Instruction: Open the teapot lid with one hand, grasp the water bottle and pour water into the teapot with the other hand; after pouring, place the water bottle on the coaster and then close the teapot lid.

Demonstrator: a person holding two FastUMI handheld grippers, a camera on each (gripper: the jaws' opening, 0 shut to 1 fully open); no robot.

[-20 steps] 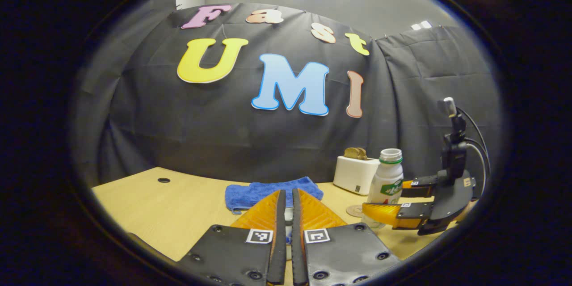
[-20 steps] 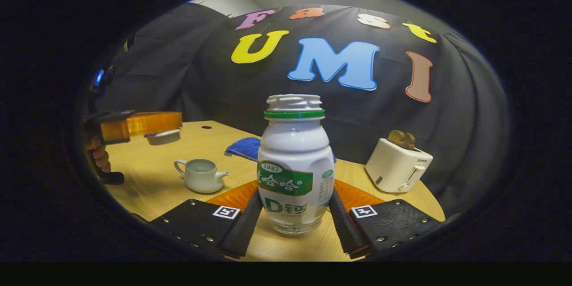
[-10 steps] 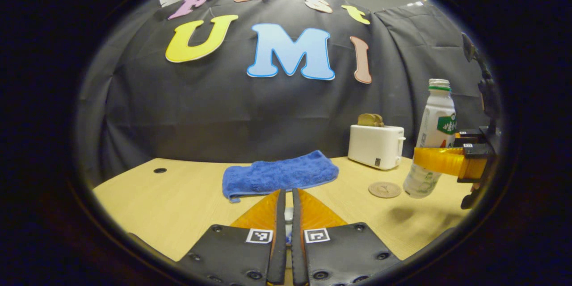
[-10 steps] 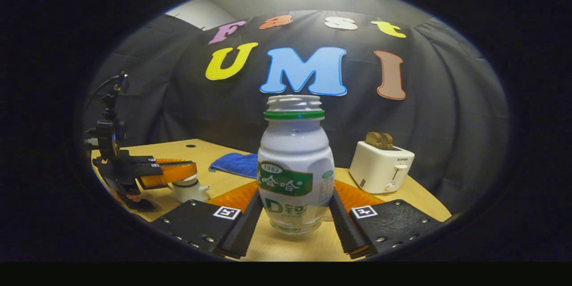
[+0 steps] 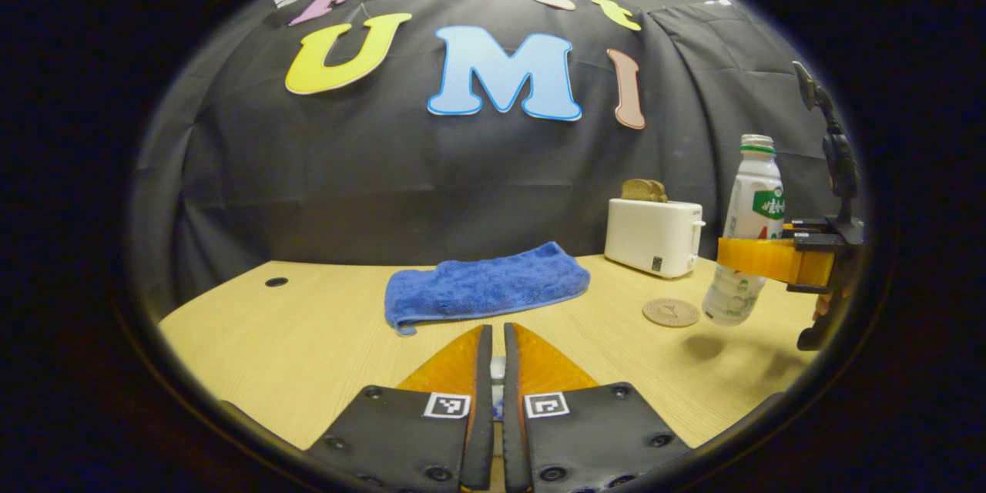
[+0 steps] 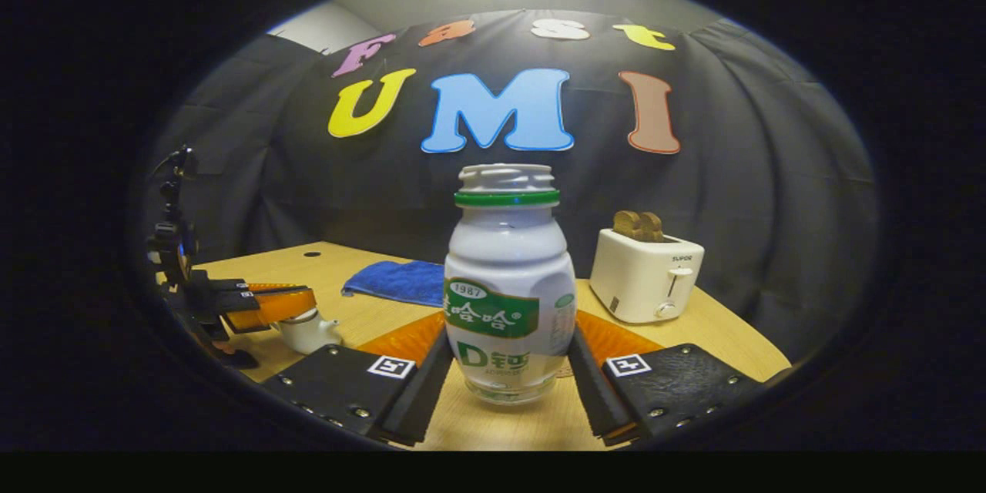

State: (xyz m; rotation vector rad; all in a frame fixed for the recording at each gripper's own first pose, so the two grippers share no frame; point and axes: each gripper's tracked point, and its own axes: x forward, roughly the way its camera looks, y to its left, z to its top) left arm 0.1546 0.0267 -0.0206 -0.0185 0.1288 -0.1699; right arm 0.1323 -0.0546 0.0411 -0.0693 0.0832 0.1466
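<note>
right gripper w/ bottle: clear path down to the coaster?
Probably yes. The right gripper holds the water bottle upright just beside the coaster, whose top is bare; the toaster stands farther back.

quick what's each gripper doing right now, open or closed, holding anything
Left gripper: closed on the teapot lid, down at the teapot.
Right gripper: closed on the water bottle, held upright above the table.
</note>
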